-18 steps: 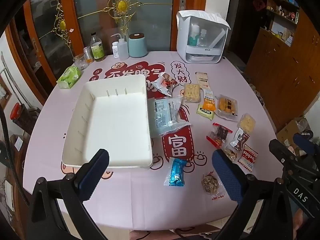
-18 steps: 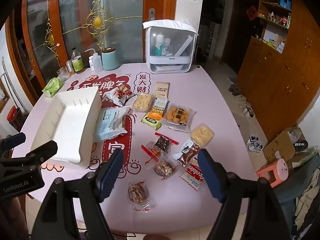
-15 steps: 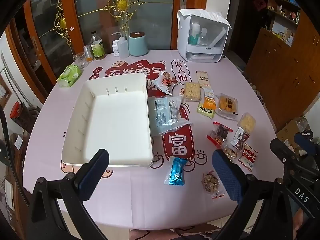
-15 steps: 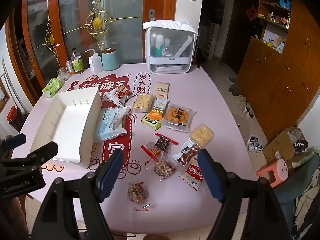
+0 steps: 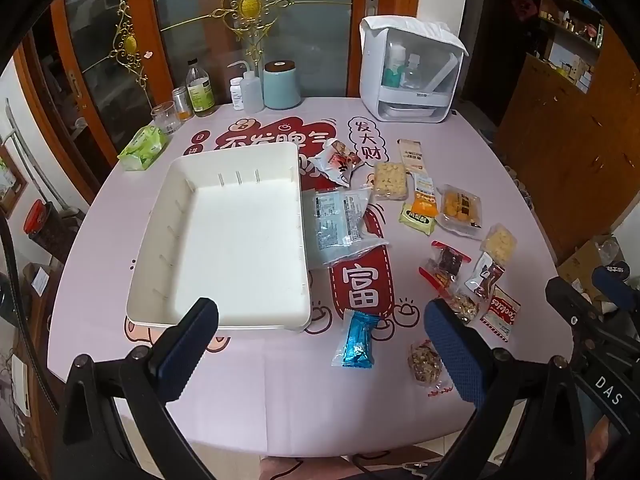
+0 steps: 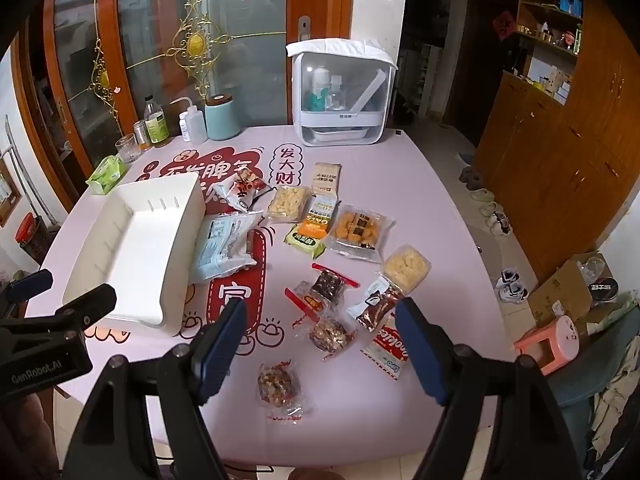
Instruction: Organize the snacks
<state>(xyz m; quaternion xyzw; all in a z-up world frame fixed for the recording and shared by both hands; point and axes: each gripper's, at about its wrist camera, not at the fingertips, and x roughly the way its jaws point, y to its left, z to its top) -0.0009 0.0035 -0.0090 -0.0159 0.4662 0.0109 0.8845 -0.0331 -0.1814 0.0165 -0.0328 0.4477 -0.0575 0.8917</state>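
An empty white tray (image 5: 296, 240) (image 6: 180, 248) lies on the left of the pink tablecloth. Several wrapped snacks lie to its right: a large pale-blue pack (image 5: 340, 220) (image 6: 224, 244), a blue foil bar (image 5: 358, 338), a nut cluster pack (image 5: 424, 362) (image 6: 278, 386), an orange cookie pack (image 5: 460, 210) (image 6: 358, 230), a red-edged pack (image 6: 330, 286). My left gripper (image 5: 320, 344) is open and empty above the table's near edge, in front of the tray. My right gripper (image 6: 320, 344) is open and empty above the near snacks.
A white lidded cabinet (image 5: 408, 76) (image 6: 340, 92), a teal canister (image 5: 281, 85), bottles (image 5: 199, 88) and a green tissue pack (image 5: 143, 148) stand along the table's far side. Wooden cupboards (image 6: 560, 160), a pink stool (image 6: 554, 342) and a cardboard box (image 6: 568, 290) are at the right.
Both grippers have barely moved; the left view has drifted very slightly. Nothing on the table has shifted.
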